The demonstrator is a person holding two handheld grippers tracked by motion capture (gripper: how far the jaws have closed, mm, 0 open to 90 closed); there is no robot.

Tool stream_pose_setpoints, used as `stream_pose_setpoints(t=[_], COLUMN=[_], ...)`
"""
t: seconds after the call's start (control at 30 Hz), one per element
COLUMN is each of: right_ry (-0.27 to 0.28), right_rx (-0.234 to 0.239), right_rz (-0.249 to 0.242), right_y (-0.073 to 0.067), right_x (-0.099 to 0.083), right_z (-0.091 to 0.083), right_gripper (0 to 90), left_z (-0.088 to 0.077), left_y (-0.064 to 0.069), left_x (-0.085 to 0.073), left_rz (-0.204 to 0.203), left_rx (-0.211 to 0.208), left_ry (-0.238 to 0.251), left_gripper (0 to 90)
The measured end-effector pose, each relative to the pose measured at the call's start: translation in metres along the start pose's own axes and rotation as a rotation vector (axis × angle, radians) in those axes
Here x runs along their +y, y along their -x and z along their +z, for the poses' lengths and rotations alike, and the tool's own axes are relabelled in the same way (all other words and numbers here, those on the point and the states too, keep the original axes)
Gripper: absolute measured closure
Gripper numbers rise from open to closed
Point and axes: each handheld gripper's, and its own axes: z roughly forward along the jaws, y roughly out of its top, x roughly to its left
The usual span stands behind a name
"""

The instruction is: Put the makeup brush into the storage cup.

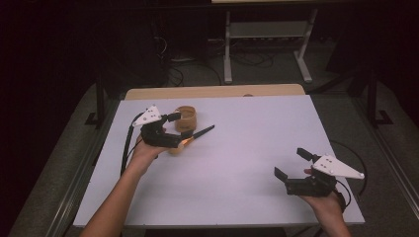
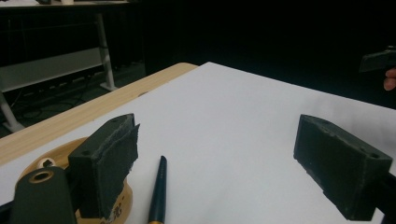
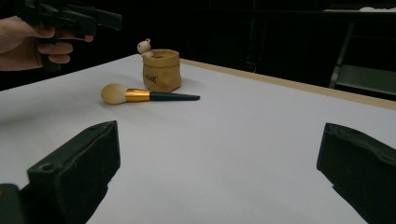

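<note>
White tabletop (image 1: pixel 237 148) covers most of the scene, with a strip of pale wood showing along its far edge. A person sits at the near side, holding a two-jaw gripper in each hand.

Lying on the white surface toward the left is a makeup brush (image 3: pixel 140 95): cream bristle head, gold ferrule, dark tapered handle. Just behind it stands a small tan pouch (image 3: pixel 161 70), upright and open at the top, with a tiny bear-shaped figure (image 3: pixel 145 46) peeking over its rim.

The left gripper (image 1: pixel 174 132) hovers right over the brush, its jaws spread apart and holding nothing. In the left gripper view the brush handle (image 2: pixel 158 193) lies on the table between the two black jaws, nearer the left one, with the pouch (image 2: pixel 51 163) beside that jaw. The right gripper (image 1: pixel 291 165) waits well apart at the near right of the table, its jaws also wide open and empty.

By my reading, the step in hand is the approach to pick up the brush (probably to stand it in the pouch). The next move calls for lowering the left jaws around the slim handle and closing squarely, since a round handle may roll or slip.

Beyond the table the room is dark, with grey floor, trailing cables and the pale metal legs of another table (image 1: pixel 267 44).
</note>
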Motion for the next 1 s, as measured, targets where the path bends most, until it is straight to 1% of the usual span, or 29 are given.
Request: stream_pose_setpoints(t=[0.27, 0.43, 0.53, 0.7, 0.77, 0.83, 1.0], right_ry=[0.001, 0.001, 0.002, 0.001, 0.001, 0.001, 0.0], right_rx=[-0.002, -0.002, -0.003, -0.003, -0.003, -0.003, -0.003], right_rz=[0.001, 0.002, 0.003, 0.003, 0.003, 0.004, 0.003], right_y=[0.0, 0.0, 0.001, 0.001, 0.001, 0.001, 0.001], right_x=[0.0, 0.0, 0.0, 0.0, 0.0, 0.0, 0.0], right_z=[0.0, 0.0, 0.0, 0.0, 0.0, 0.0, -0.001], right_gripper=[0.0, 0.0, 0.0, 0.0, 0.0, 0.0, 0.0], left_z=[0.006, 0.009, 0.01, 0.013, 0.014, 0.014, 0.016], left_y=[-0.002, -0.003, -0.005, -0.006, -0.007, -0.008, -0.009], left_x=[0.005, 0.007, 0.008, 0.008, 0.008, 0.008, 0.006], left_rz=[0.005, 0.008, 0.013, 0.008, 0.009, 0.018, 0.015], left_rx=[-0.006, -0.01, -0.015, -0.018, -0.017, -0.014, -0.007], left_ry=[-0.023, -0.046, -0.063, -0.096, -0.111, -0.131, -0.159], left_gripper=[13.2, 13.2, 13.2, 13.3, 13.4, 13.6, 13.9])
